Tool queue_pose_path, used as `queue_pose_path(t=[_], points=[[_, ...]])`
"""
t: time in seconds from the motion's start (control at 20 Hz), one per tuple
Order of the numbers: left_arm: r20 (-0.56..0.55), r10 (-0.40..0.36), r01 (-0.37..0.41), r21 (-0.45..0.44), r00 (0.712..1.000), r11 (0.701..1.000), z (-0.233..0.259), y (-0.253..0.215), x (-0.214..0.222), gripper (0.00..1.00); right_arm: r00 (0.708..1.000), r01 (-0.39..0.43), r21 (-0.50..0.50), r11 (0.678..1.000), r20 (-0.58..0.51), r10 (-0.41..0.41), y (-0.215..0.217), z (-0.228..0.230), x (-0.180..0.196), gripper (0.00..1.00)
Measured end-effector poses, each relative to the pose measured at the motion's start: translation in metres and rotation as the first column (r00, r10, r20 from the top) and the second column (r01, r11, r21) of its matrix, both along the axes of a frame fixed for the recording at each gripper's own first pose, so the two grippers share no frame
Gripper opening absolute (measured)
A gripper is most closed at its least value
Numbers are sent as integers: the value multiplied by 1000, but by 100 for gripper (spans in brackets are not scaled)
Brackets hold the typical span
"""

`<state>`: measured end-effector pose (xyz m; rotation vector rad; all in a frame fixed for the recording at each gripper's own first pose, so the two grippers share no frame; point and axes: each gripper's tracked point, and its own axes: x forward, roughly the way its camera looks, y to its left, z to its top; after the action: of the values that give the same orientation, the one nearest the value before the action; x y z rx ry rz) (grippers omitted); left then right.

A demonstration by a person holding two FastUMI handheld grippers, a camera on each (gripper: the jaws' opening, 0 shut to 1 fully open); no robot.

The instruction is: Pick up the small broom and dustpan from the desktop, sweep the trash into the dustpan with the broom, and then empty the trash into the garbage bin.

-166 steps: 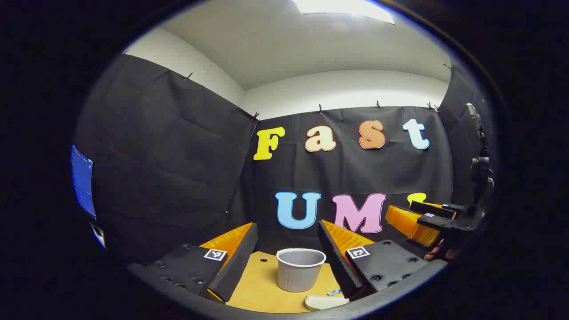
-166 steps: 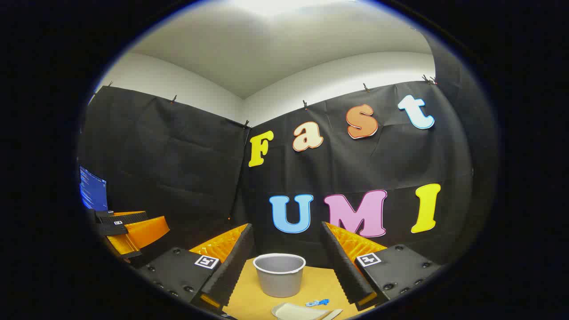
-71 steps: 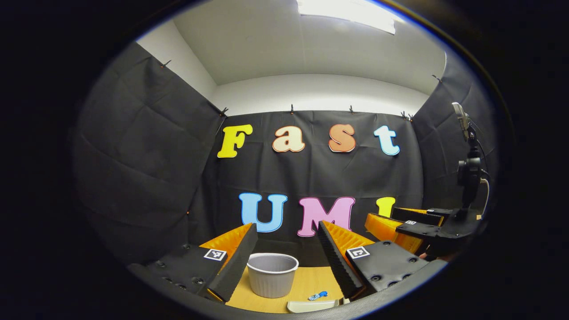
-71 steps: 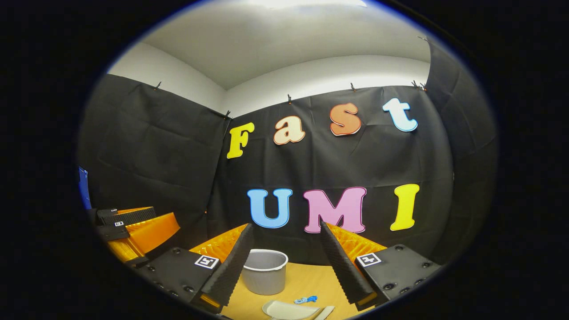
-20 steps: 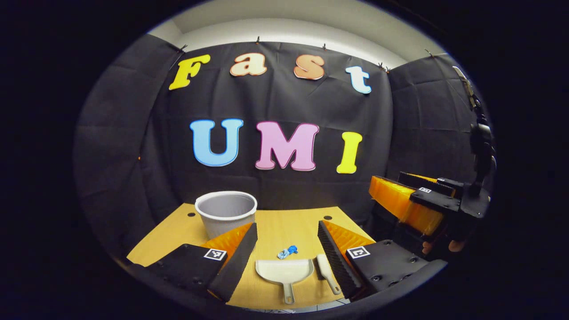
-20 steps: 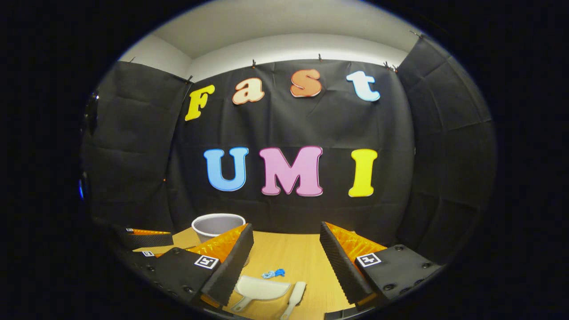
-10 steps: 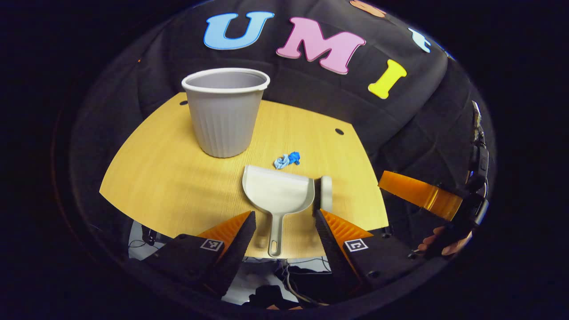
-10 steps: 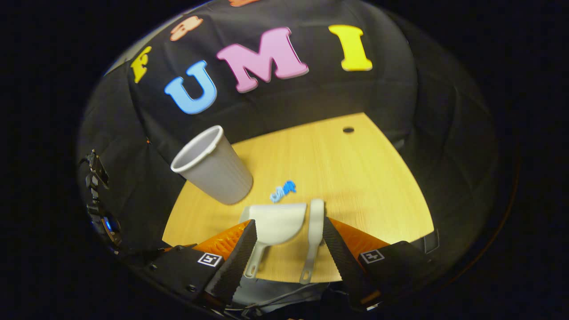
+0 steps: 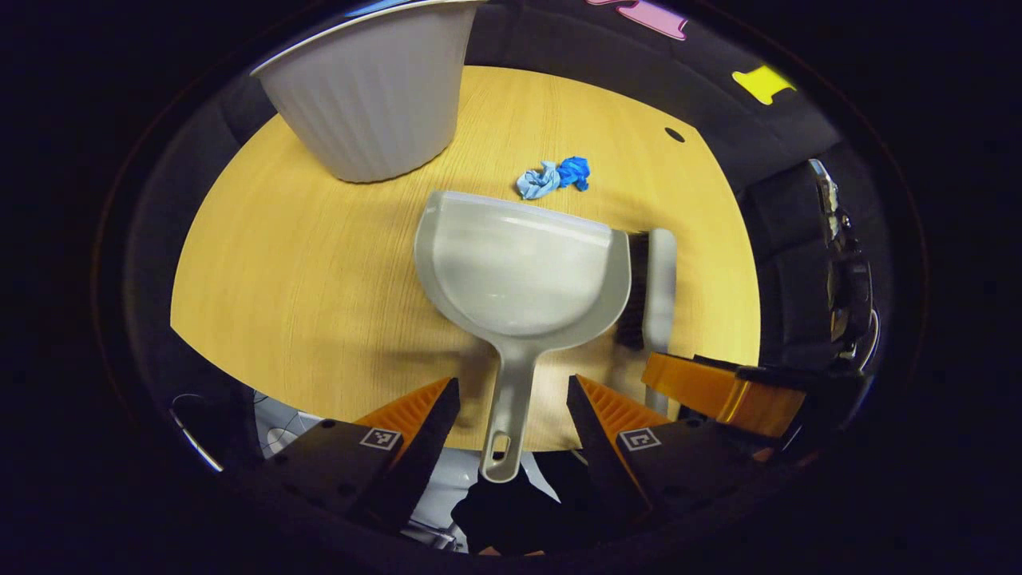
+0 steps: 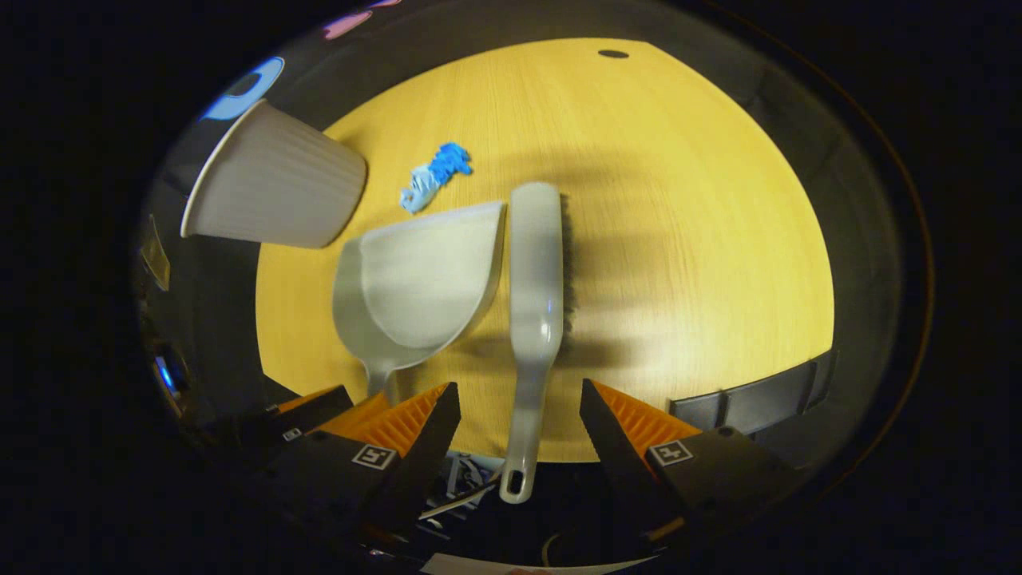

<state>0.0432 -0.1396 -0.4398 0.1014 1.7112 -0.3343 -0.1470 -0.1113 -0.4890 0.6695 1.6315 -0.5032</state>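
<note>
Two tongs hang over our table (image 9: 303,271). From left to right we see the bin (image 9: 367,88), the dustpan (image 9: 519,271) and the broom (image 10: 535,263). Blue trash (image 9: 555,176) lies just past the dustpan's front edge. Our left tongs (image 9: 511,415) are apart, one finger on each side of the dustpan's handle, not squeezing it. Our right tongs (image 10: 517,423) are apart too, around the broom's handle.
</note>
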Motion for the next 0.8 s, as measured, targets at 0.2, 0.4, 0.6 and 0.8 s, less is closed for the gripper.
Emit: queue_pose_path(t=[0.2,0.4,0.6,0.8], points=[[-40,51,-50,21,998,999,-19,-5,4,82,994,-67,43,997,-84,71,0,-24,-5,98],[-52,40,-39,31,998,999,-15,-5,12,82,991,-71,56,996,-108,77,5,-32,0,98],[-91,37,-38,-3,995,999,-17,-10,10,84,991,-56,22,998,-116,58,0,-39,3,98],[-102,19,-21,-17,995,1000,-19,-15,15,82,992,-38,-4,999,-122,38,-5,-41,6,98]])
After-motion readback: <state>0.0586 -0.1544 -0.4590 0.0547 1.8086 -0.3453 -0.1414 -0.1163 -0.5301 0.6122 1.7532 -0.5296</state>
